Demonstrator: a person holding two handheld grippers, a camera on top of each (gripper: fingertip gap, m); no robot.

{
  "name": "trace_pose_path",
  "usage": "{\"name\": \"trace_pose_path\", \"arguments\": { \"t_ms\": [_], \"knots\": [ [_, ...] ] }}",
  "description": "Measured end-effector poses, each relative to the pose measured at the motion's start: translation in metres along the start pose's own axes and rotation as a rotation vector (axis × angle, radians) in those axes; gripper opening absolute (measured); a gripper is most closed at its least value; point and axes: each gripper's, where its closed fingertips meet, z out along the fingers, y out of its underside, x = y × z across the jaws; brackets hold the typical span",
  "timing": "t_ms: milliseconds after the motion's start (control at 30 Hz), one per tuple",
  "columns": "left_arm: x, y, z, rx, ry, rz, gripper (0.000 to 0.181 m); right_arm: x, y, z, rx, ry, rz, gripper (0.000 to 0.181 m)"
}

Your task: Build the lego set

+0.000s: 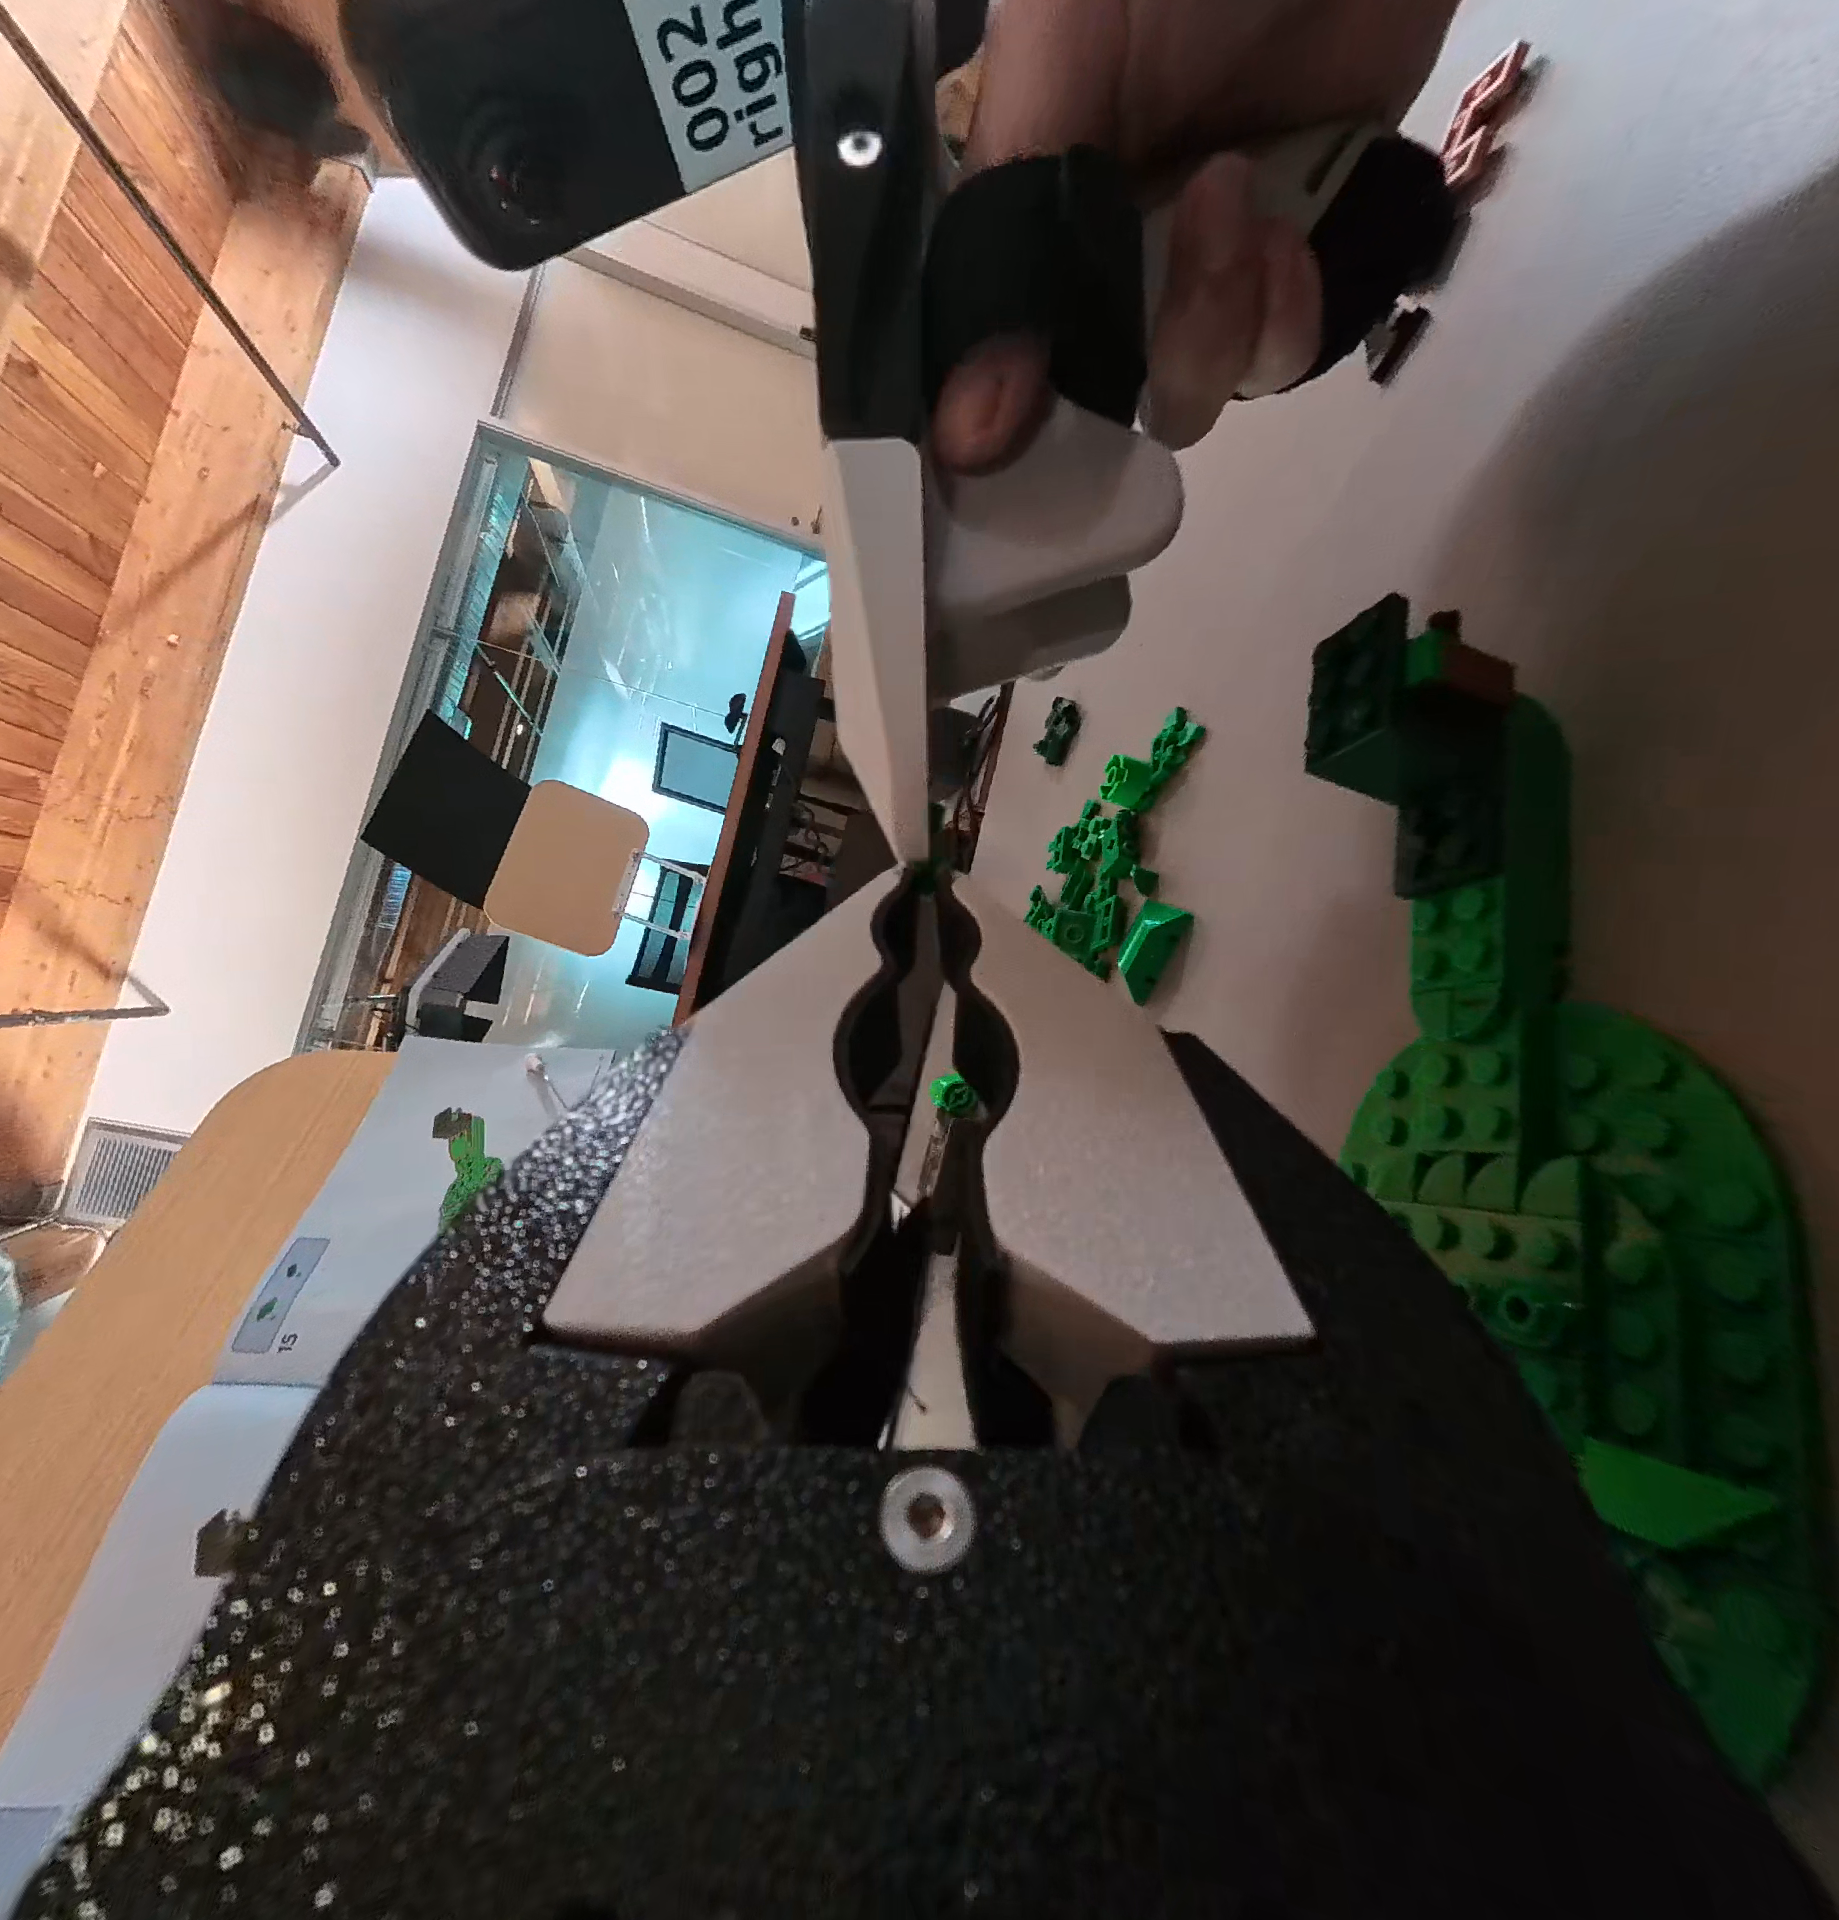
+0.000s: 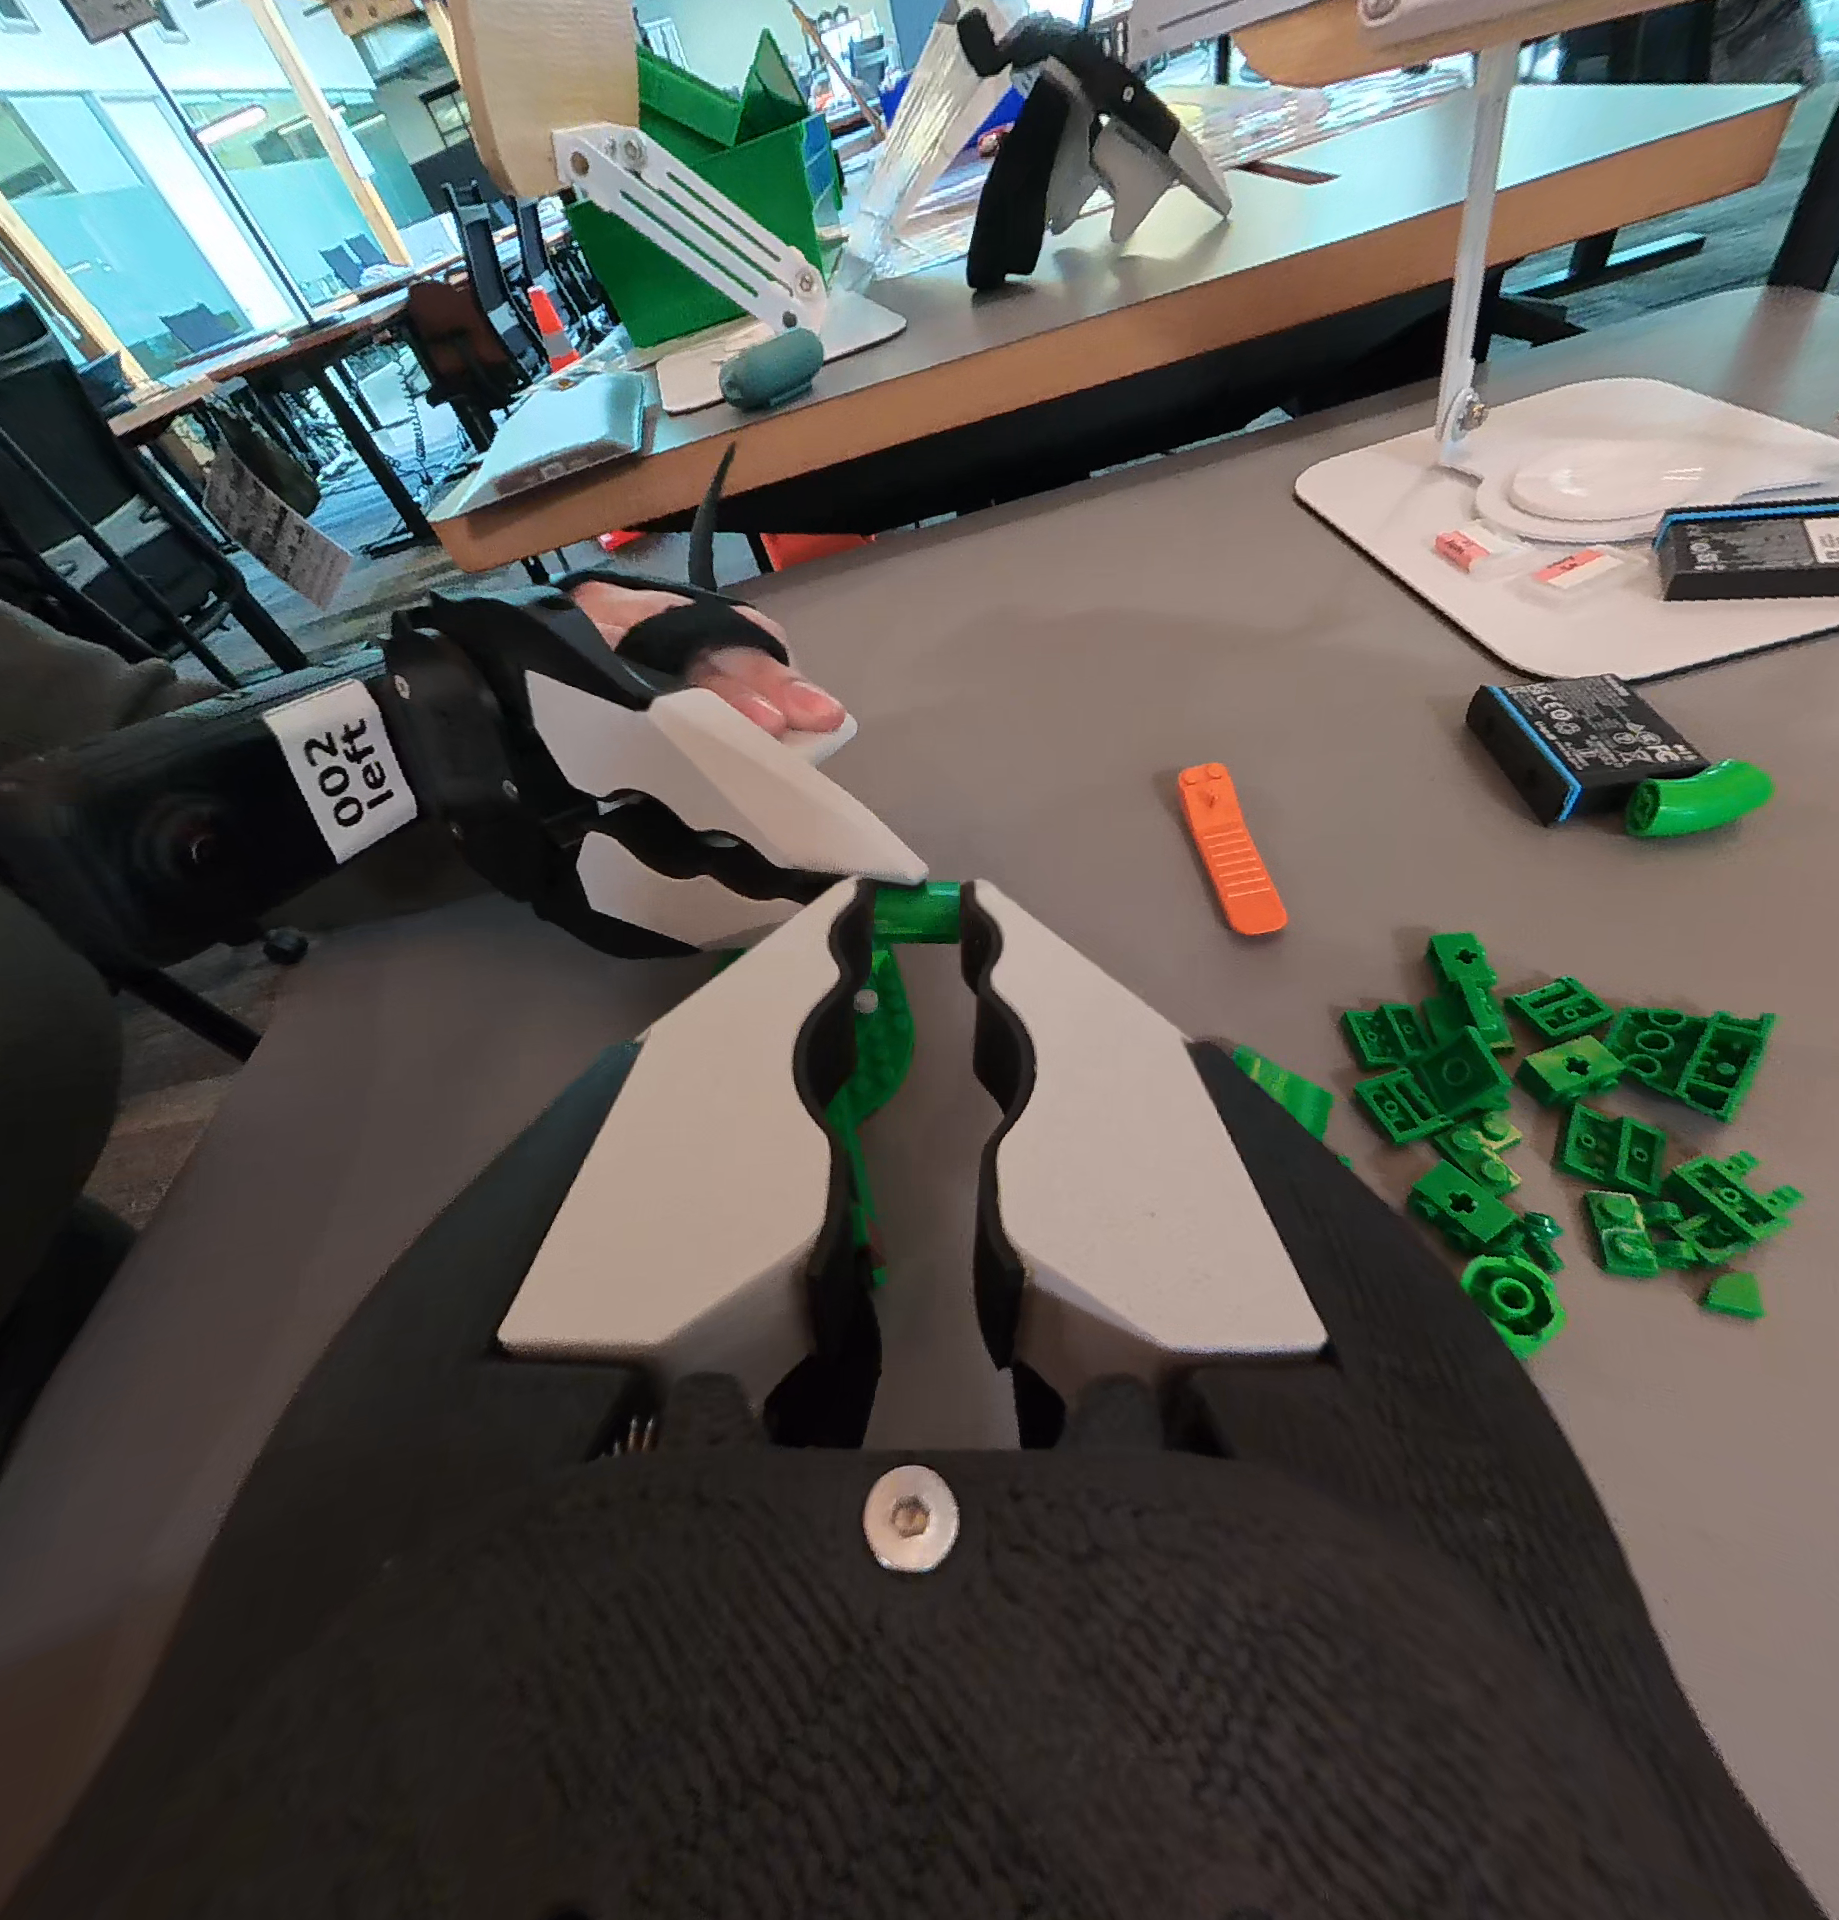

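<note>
Right claw (image 2: 917, 902) nearest the lens, tips clamped on a small green brick (image 2: 920, 912), held up off the grey tabletop (image 2: 1050, 707). Left claw (image 2: 899, 871) meeting it tip to tip from the left side; in its own view, fingers pressed nearly together with only a speck of green at the tips (image 1: 923, 878). Looks clamped on the same small piece or a mating one, cannot tell which.

Partly built green base (image 1: 1580, 1195) flat on tabletop, off to one side in the left wrist view, dark green blocks stacked at its far end. Loose green parts pile (image 2: 1559, 1122) near the right claw's own side. Orange brick separator (image 2: 1232, 862) beyond the pile, untouched.

Handling, as judgement: brick tiny, light, rigid, glossy plastic. Likely to twist or pop out if pinched off-centre. Best grip on flat opposing side walls, studs and underside left clear for mating. Joining in mid-air needs square alignment and firm straight press; a skewed push risks flicking the piece away. Base plate thin, may flex, so pressing on it flat against tabletop looks safer.
</note>
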Motion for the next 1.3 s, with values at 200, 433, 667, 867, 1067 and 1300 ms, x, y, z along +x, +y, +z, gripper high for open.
{"name": "trace_pose_path", "arguments": {
  "t_ms": [200, 433, 667, 867, 1067, 1300],
  "knots": [
    [-0.003, 0.000, -0.001, 0.011, -0.004, -0.030, 0.001, -0.002, 0.004, 0.002, -0.045, 0.012, -0.025, 0.015],
    [0.000, -0.001, -0.002, 0.017, 0.003, -0.009, 0.001, -0.002, 0.007, 0.001, -0.062, 0.008, -0.035, 0.015],
    [0.007, -0.005, -0.005, 0.071, 0.052, -0.046, 0.001, -0.007, 0.013, 0.000, -0.112, -0.019, -0.038, 0.015],
    [0.005, -0.008, -0.006, 0.096, 0.048, -0.071, 0.001, -0.010, 0.011, -0.002, -0.110, -0.030, -0.037, 0.015],
    [0.001, -0.007, -0.005, 0.077, 0.027, -0.065, 0.000, -0.011, 0.008, -0.003, -0.101, -0.032, -0.030, 0.019],
    [-0.009, 0.000, -0.006, 0.052, 0.023, -0.160, 0.000, -0.007, 0.004, -0.020, -0.123, 0.092, -0.076, 0.040]
  ]
}}
